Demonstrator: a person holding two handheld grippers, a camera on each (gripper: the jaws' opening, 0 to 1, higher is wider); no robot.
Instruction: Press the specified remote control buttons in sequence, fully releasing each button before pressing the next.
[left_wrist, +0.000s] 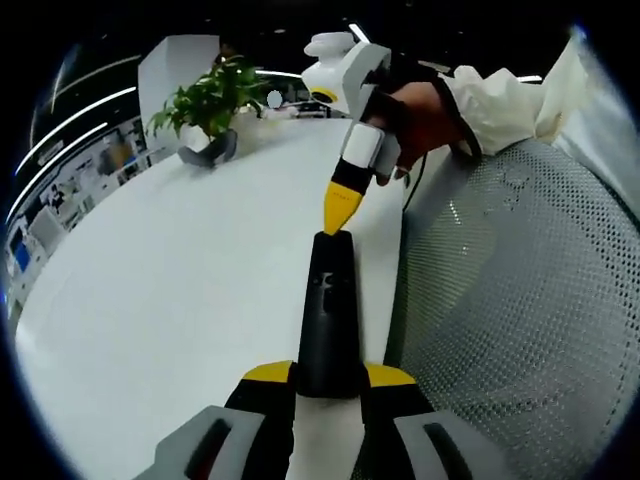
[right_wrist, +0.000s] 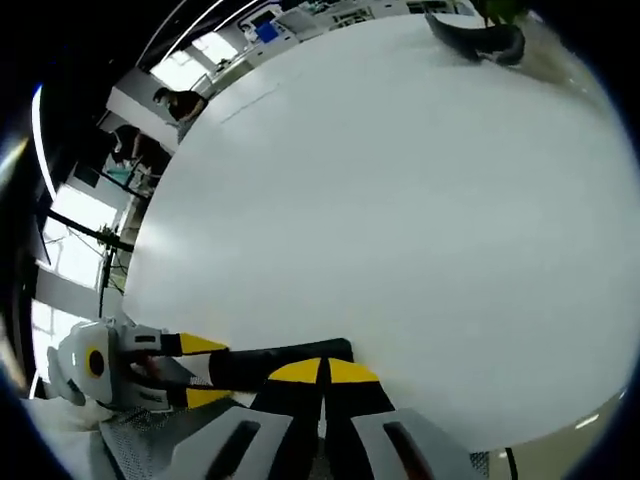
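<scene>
The remote control (left_wrist: 328, 320), a slim black bar, is lying with its long axis running straight away from the left gripper (left_wrist: 330, 385), whose yellow-tipped jaws are closing on either side of its near end and holding it steady just above or on the white table (left_wrist: 180, 300); whether it is resting on the surface cannot be told. The right gripper (left_wrist: 340, 208) is coming in from the far end, carried by a person's hand (left_wrist: 425, 115), with its yellow tips pinched together into one point that is meeting the far top end of the remote. In the right gripper view the same closed tips (right_wrist: 322, 372) are lying over the black body (right_wrist: 270, 365), which is stretching off to the left toward the left gripper (right_wrist: 190, 370). So the pressing arm is the right one, and the buttons are lying along the axis between the two grippers; the next press probably calls for sliding the point along that line. A potted plant (left_wrist: 210, 110) is standing far off on the table, well apart.
</scene>
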